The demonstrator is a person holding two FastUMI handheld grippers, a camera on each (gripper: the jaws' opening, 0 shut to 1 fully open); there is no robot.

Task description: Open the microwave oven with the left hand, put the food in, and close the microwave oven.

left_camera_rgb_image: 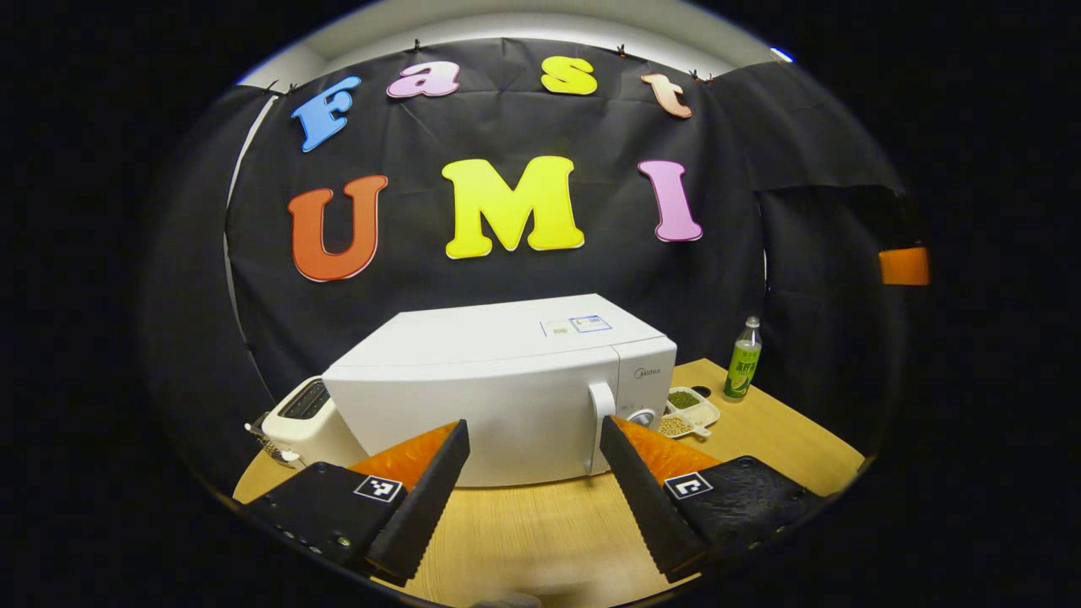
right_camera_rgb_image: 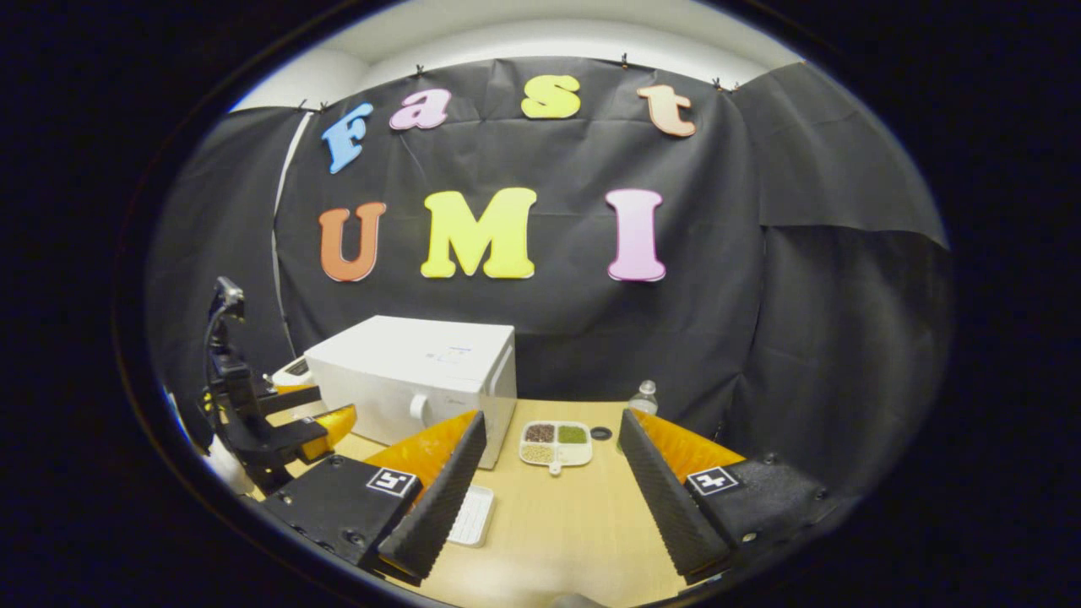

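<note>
Left hand-held gripper [left_camera_rgb_image: 534,439] spread wide, empty, facing the shut microwave [left_camera_rgb_image: 507,388] on the tabletop [left_camera_rgb_image: 540,532]. Upright door handle [left_camera_rgb_image: 600,422] just ahead, nearer its right finger. Right hand-held gripper [right_camera_rgb_image: 549,431] likewise agape, aimed at the food tray [right_camera_rgb_image: 555,443], farther from that handle.

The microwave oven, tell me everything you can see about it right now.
The microwave oven is a white, smooth box, apparently painted metal, upright on the wooden table. Its door is shut, with a white vertical handle near the right edge and a round knob beyond it. Stickers sit on top. A white toaster stands close at its left; a divided food tray lies to its right. Nothing grips it.
</note>
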